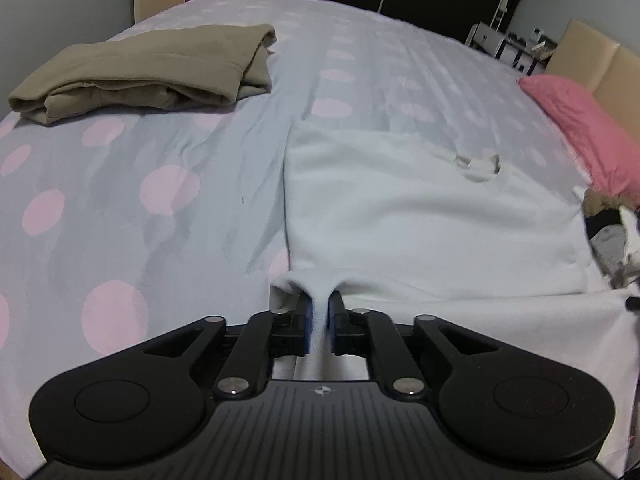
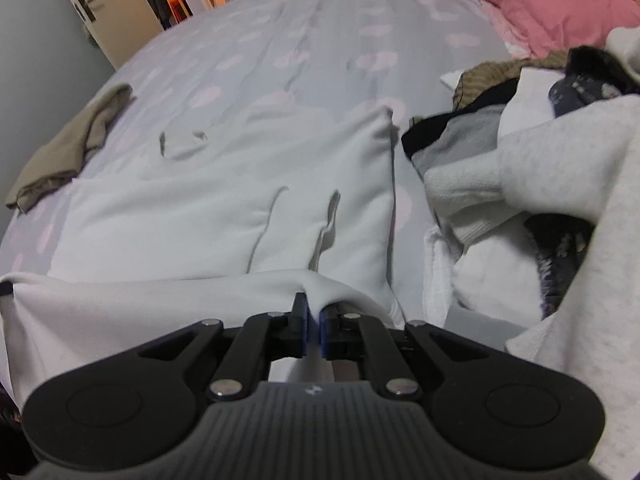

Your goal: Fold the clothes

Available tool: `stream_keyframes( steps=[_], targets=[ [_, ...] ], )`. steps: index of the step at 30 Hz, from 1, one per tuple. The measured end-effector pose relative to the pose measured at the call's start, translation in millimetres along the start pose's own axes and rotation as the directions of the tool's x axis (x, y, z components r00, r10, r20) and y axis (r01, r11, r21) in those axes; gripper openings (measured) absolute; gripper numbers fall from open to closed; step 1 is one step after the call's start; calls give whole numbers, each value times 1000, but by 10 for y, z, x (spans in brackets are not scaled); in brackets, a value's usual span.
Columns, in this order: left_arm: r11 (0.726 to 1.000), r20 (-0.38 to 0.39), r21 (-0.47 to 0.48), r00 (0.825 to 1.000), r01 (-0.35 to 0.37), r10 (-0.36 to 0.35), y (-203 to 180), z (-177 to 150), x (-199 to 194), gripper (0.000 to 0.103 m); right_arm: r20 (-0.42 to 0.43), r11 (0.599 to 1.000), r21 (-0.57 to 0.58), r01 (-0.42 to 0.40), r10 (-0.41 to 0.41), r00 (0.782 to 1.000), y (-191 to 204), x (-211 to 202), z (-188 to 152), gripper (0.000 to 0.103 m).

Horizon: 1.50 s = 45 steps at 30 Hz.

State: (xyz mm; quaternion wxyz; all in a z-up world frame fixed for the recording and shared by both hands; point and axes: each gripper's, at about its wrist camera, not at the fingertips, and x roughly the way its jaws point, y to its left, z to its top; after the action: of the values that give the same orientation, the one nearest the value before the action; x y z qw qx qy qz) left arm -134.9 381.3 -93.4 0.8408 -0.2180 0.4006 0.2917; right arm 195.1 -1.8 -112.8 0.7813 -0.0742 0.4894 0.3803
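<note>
Khaki garment (image 1: 148,72): folded, far left on bed (image 1: 160,184).
L gripper (image 1: 319,310): clamped on near left edge of white garment (image 1: 420,216).
White garment: flat mid-bed, near hem lifted.
R gripper (image 2: 313,312): pinching near right edge.
Clothes pile (image 2: 532,168): right of it.

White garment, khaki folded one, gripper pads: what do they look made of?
White garment: soft matte knit, maybe fleece; fuzzy, rounded creases. Khaki folded garment: thick matte jersey, probably cotton; bulky folds. Blue pads on the left gripper: look like rubber; the black linkages look like plastic.
</note>
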Motion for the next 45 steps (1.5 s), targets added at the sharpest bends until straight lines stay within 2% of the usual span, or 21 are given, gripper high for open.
stream_keyframes(
  steps=[2,4,6,10,13,16,18,20,22,24,28,31,32,35,37,40,43,45],
  targets=[
    [999,18,22,999,-45,45,19,-21,-90,21,7,1000,-2,31,-31,999,-10,22,-21,19],
    [996,38,47,996,-77,76,0,-40,-209,28,36,997,-2,77,-77,996,-34,-42,-23,36],
    [994,56,77,996,-78,74,-49,-80,-300,31,76,995,-11,95,-94,993,-37,-147,-22,37],
    [971,73,235,997,-50,34,-312,-251,-447,36,120,990,-113,81,-67,991,155,-327,-89,38],
    [917,79,396,997,-38,8,-594,-470,-515,37,134,973,-224,55,-25,991,382,-444,-188,46],
    [849,53,529,998,-4,-29,-843,-713,-541,37,111,939,-345,21,19,994,620,-450,-399,46],
    [789,17,613,998,39,-62,-1001,-900,-554,37,83,916,-402,1,35,996,755,-440,-588,46],
    [716,-19,694,995,80,-93,-1146,-1085,-563,37,48,887,-460,-23,51,998,895,-429,-808,46],
    [635,-48,765,992,111,-115,-1284,-1288,-576,37,9,841,-539,-54,70,998,1046,-419,-1047,46],
    [566,-97,809,985,160,-140,-1386,-1465,-592,37,-33,778,-622,-89,88,996,1200,-409,-1294,46],
    [427,-209,864,961,268,-181,-1536,-1837,-655,42,-140,604,-777,-175,106,985,1516,-374,-1774,46],
    [339,-278,885,946,319,-164,-1593,-2101,-647,45,-221,484,-842,-239,96,971,1690,-339,-2112,46],
    [318,-293,891,945,325,-147,-1598,-2156,-629,45,-233,448,-860,-245,83,969,1725,-324,-2204,46],
    [261,-296,915,951,308,-86,-1632,-2335,-562,45,-236,351,-908,-229,26,972,1786,-267,-2435,54],
    [235,-274,932,961,275,-38,-1627,-2423,-518,45,-213,310,-929,-202,-4,977,1790,-248,-2507,58],
    [222,-246,947,969,234,32,-1617,-2482,-412,46,-182,257,-952,-167,-34,983,1790,-218,-2573,58],
    [215,-246,948,969,233,33,-1620,-2509,-413,47,-165,228,-962,-150,-48,985,1790,-213,-2608,58],
    [200,-242,953,970,229,40,-1613,-2539,-412,48,-154,208,-968,-139,-57,986,1790,-211,-2632,58]
  ],
)
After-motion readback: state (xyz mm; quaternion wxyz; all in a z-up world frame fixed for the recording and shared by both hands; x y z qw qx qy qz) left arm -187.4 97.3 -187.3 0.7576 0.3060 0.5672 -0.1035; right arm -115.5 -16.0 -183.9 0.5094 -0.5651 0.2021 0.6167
